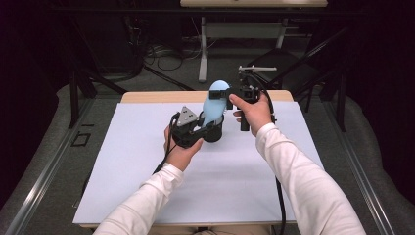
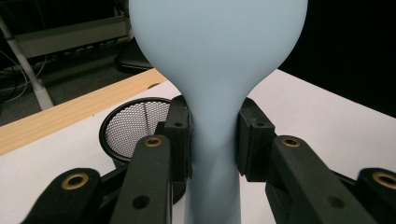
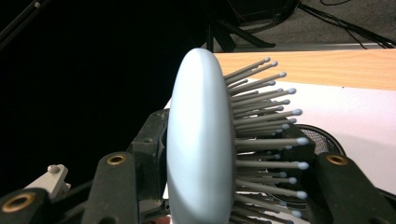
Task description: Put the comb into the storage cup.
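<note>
— Dark room all around, is it? What's the surface like?

— One white mat point(image 1: 147, 166) lies flat over a table with a pale wooden edge point(image 1: 147, 97), in the middle of the high view. Grey floor and cables sit at the top of the frame, with black beyond.

— How many things are on it?

— Two. One light blue hairbrush point(image 1: 214, 105) and one black mesh cup point(image 1: 214, 131), round, with fine wire netting for walls. They're at the centre of the frame; the brush's handle goes down towards the cup, though whether it is inside I cannot tell.

— Describe the brush.

— Smooth matte plastic, an oval head narrowing to a slim neck and a straight handle. In the right gripper view its face carries rows of thin grey pins with small rounded tips.

— And the tools?

— Two, one per hand, white sleeves coming up from the bottom edge. The left gripper point(image 2: 214, 140) is clamped on the brush's neck, pads pressing both sides. The right gripper point(image 3: 229, 154) is closed over the head, one pad against the smooth back, the other among the pins.
</note>
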A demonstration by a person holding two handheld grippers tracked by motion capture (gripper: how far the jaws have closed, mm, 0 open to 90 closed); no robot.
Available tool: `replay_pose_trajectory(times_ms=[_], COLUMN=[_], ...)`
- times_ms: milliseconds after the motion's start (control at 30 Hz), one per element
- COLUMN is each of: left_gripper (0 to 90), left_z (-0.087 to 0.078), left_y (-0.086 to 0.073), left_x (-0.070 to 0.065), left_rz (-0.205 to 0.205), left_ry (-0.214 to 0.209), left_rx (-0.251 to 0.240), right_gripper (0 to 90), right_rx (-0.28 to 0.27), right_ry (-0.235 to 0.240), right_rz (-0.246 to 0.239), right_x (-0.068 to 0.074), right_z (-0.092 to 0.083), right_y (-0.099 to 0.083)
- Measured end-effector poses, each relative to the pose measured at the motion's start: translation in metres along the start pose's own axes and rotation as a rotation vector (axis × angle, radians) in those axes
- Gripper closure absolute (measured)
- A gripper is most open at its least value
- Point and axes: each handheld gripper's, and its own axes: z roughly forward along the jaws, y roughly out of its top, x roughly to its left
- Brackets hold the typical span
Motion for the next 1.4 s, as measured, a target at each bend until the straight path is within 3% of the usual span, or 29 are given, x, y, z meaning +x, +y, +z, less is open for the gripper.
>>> replay_pose_trajectory(times_ms=[800,1400], left_gripper=[69.5,69.4], left_z=[0.0010,0.0012], left_y=[-0.0026,-0.0034], left_x=[-0.0006,-0.0006], left_rz=[0.002,-0.001], left_ry=[-0.010,-0.008], left_rx=[0.001,0.001], right_gripper=[47.7,49.4], right_rx=[0.033,0.035], right_ry=[0.026,0.030], right_rz=[0.052,0.049], right_x=[-0.0040,-0.0043], right_z=[-0.0004,-0.0003], right_y=[0.0002,-0.0002])
